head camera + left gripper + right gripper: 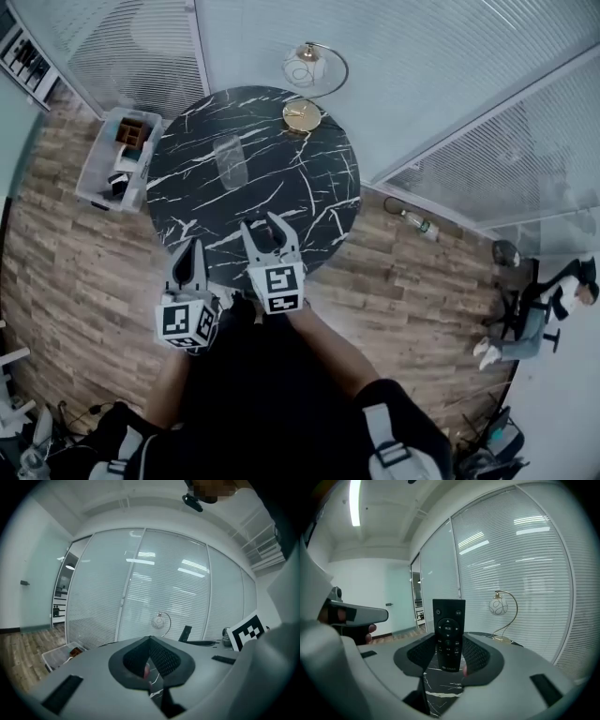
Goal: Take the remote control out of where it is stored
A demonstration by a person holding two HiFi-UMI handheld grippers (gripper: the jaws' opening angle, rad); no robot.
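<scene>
A black remote control (449,634) stands upright between the jaws of my right gripper (450,645), buttons facing the camera, its lower end clear of the marble top. The pads press on its sides. In the head view the right gripper (262,225) hovers over the near edge of the round black marble table (253,187). My left gripper (190,246) is beside it, to the left, jaws together with nothing in them. The left gripper view shows its pads (154,656) meeting and the remote (185,633) off to the right.
A gold arc lamp with a white globe (305,70) stands at the table's far edge. A clear, see-through object (230,161) sits mid-table. A clear storage bin (94,173) with compartments rests on the wooden floor at left. Glass walls with blinds stand behind. A seated person (544,309) is far right.
</scene>
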